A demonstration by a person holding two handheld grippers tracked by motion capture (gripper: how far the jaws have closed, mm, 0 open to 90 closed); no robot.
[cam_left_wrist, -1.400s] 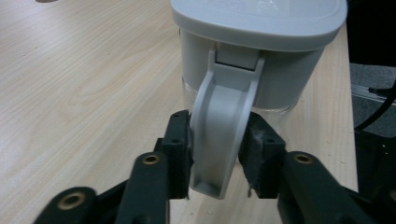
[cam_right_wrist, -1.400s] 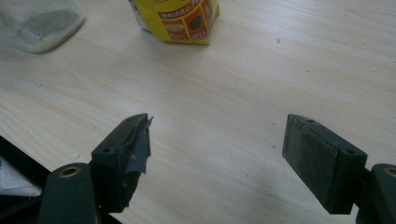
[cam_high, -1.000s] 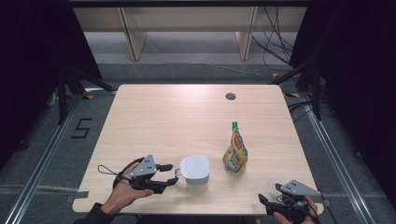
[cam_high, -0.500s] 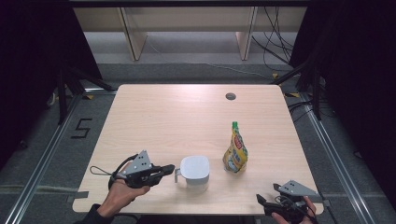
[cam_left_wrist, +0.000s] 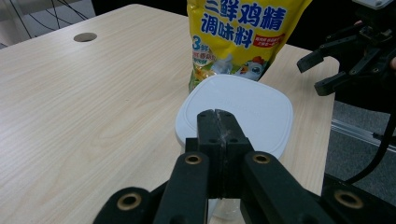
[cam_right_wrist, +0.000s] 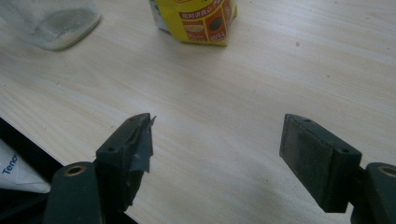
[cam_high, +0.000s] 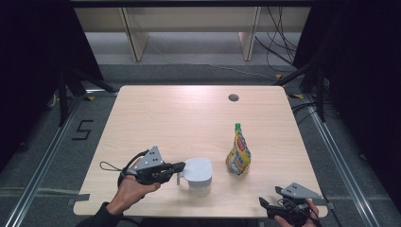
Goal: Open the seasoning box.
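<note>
A clear jar with a white square lid (cam_high: 198, 171) stands near the table's front edge. To its right stands a yellow seasoning pouch (cam_high: 238, 153) with a green cap. My left gripper (cam_high: 182, 166) is shut, its tips at the lid's left edge. In the left gripper view the jaws (cam_left_wrist: 216, 114) are pressed together just over the lid (cam_left_wrist: 247, 105), with nothing seen between them and the pouch (cam_left_wrist: 238, 32) behind. My right gripper (cam_high: 272, 208) rests open at the front right edge. Its jaws (cam_right_wrist: 217, 135) stand wide over bare wood, facing the pouch base (cam_right_wrist: 196, 18) and jar base (cam_right_wrist: 51, 21).
The light wooden table (cam_high: 189, 118) has a round cable hole (cam_high: 233, 98) at the back right. Dark floor, metal rails and cables surround it, with shelving legs behind. The right gripper (cam_left_wrist: 317, 73) appears far right in the left gripper view.
My left gripper's jaws went from open beside the jar to shut, and the hand rose slightly. The right gripper, the jar and the pouch stayed where they were.
</note>
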